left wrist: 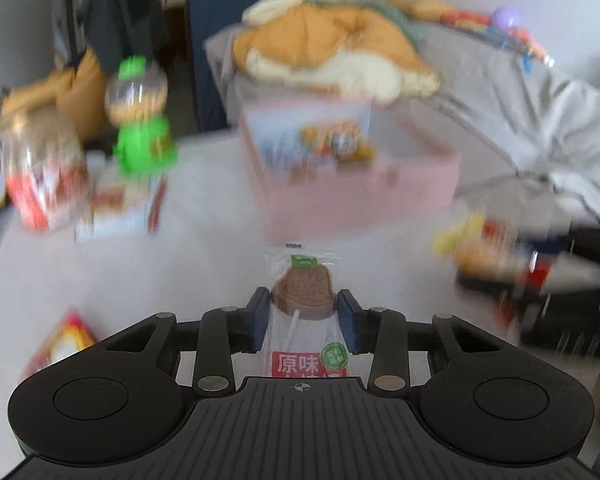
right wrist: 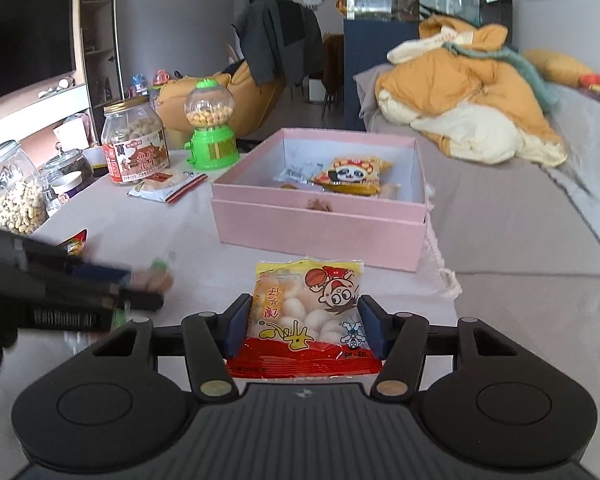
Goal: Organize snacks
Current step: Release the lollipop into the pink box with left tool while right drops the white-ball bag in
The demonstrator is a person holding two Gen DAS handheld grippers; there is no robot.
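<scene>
In the left wrist view my left gripper (left wrist: 303, 314) is shut on a clear packet (left wrist: 304, 300) with a brown biscuit on a stick and a red label. It hangs above the pale tablecloth, in front of the blurred pink box (left wrist: 360, 208). In the right wrist view my right gripper (right wrist: 305, 322) is shut on a yellow and red packet of white sweets (right wrist: 306, 312), just short of the open pink box (right wrist: 320, 232). A panda snack packet (right wrist: 354, 176) and other small packets lie in the box. The left gripper (right wrist: 144, 284) shows blurred at the left.
At the back left stand a nut jar (right wrist: 134, 140), a green sweet dispenser (right wrist: 210, 136) and glass jars (right wrist: 12, 196). A flat packet (right wrist: 166, 186) and a red packet (right wrist: 76, 240) lie on the cloth. A sofa with orange bedding (right wrist: 460, 96) runs along the right.
</scene>
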